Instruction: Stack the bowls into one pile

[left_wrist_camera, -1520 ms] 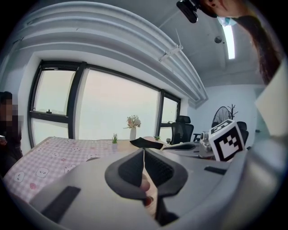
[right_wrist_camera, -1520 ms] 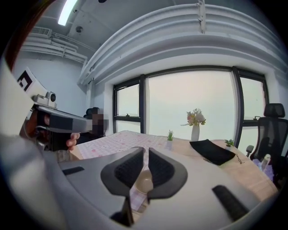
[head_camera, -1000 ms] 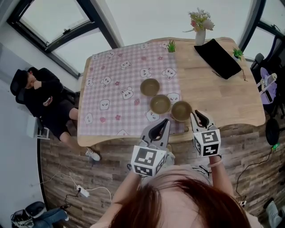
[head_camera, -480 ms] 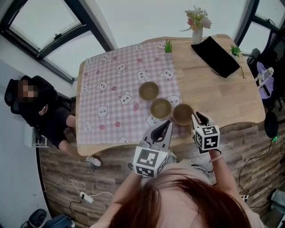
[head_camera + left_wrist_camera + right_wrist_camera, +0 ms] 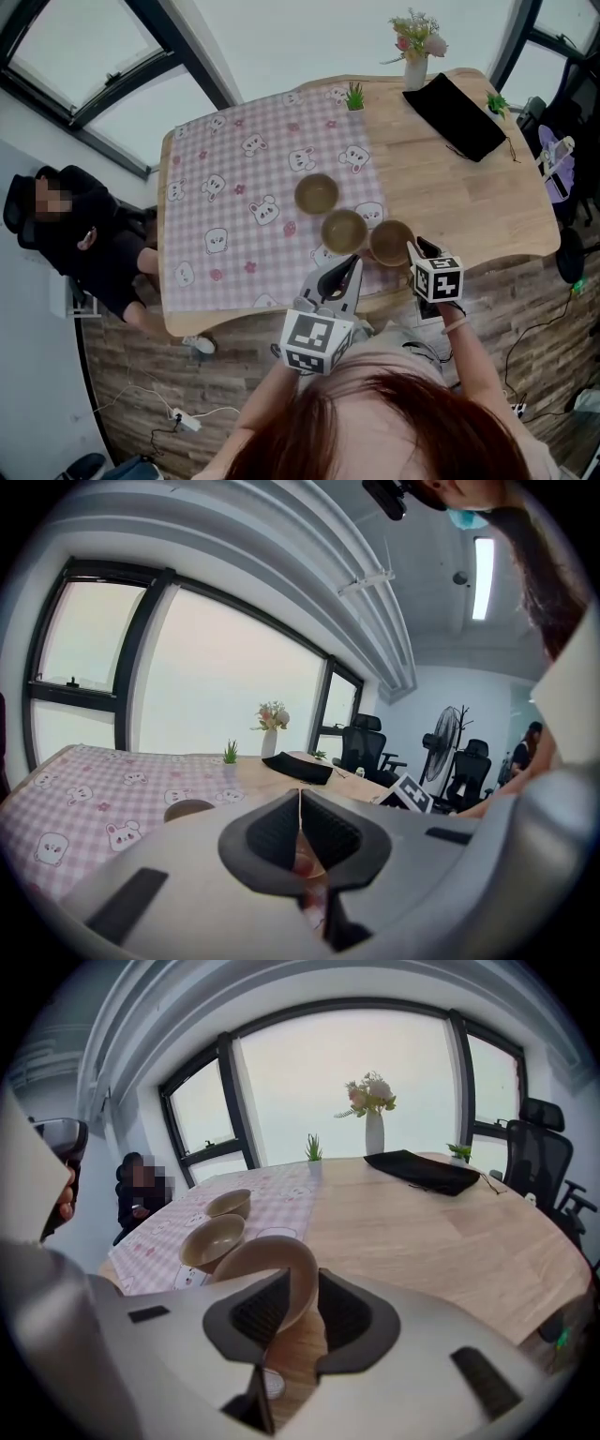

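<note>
Now the nearest bowl (image 5: 390, 242) is gripped by the newly advanced right claw (image 5: 302, 1305) for stacking, the left claw (image 5: 300, 829) clenched empty.

Smooth matt tan bowls (image 5: 344, 230), pale grained wood counter (image 5: 469, 202), checked pink cloth (image 5: 234, 206), matt grey plastic right claw (image 5: 300, 1304), ribbed black pads (image 5: 259, 1316).

The cloth (image 5: 234, 206) is pink-and-white check, dotted with white cartoon animal faces. On it, the far bowl (image 5: 317, 193) and the middle bowl (image 5: 344, 230) are plain olive-tan, as is the near bowl (image 5: 391, 242) at the cloth's edge. The desk (image 5: 469, 197) is pale wood grain. Beyond the cloth are a black mat (image 5: 459, 117) and a white vase (image 5: 414, 70). The left gripper (image 5: 342, 270) and right gripper (image 5: 418, 251) are grey with black-and-white marker cubes.
</note>
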Demonstrator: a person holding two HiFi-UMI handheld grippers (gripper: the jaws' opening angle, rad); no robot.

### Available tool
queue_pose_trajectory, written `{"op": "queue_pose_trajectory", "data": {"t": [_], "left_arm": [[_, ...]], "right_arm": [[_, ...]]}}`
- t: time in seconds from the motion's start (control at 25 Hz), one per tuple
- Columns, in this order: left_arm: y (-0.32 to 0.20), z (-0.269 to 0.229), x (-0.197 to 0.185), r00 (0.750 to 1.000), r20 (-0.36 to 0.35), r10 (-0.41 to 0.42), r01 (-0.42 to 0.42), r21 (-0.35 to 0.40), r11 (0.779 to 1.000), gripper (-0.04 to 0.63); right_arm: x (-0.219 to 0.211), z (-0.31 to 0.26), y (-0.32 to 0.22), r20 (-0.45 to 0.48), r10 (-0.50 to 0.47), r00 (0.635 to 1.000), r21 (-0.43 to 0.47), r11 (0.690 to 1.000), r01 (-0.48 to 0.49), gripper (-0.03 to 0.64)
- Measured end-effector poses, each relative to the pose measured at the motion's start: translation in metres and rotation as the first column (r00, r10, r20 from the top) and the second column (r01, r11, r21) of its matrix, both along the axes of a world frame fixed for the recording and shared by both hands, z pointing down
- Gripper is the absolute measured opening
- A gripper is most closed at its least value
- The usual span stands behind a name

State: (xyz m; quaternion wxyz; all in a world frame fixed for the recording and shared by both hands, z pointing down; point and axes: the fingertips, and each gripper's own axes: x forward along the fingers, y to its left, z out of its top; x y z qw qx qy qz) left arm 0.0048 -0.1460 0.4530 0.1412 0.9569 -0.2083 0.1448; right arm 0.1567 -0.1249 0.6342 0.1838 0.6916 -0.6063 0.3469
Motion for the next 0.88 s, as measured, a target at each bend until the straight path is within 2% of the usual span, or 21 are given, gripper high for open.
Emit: {"op": "queue_pose_trajectory", "data": {"t": [0.16, 0.36, 0.52, 0.72, 0.88], "left_arm": [[-0.008, 0.002, -0.007, 1.0, 0.004, -0.016, 0.016, -0.013, 1.0, 0.012], [-0.013, 0.007, -0.016, 0.999, 0.009, -0.039, 0.039, -0.029, 0.999, 0.011], [-0.014, 0.013, -0.016, 0.999, 0.014, -0.044, 0.044, -0.041, 0.998, 0.011], [-0.018, 0.01, -0.011, 0.999, 0.012, -0.044, 0.044, -0.043, 0.998, 0.011], [-0.018, 0.008, -0.006, 0.999, 0.007, -0.05, 0.051, -0.04, 0.998, 0.011]], "right_arm": [[0.004, 0.014, 0.0, 0.079, 0.067, 0.995, -0.03, 0.997, -0.064, 0.087], [0.003, 0.029, -0.002, 0.134, 0.1, 0.986, -0.069, 0.993, -0.091, 0.089], [0.002, 0.034, -0.007, 0.143, 0.114, 0.983, -0.088, 0.991, -0.102, 0.08], [0.003, 0.035, -0.01, 0.141, 0.114, 0.983, -0.098, 0.99, -0.101, 0.022], [0.006, 0.03, -0.008, 0.139, 0.113, 0.984, -0.092, 0.991, -0.101, 0.014]]}}
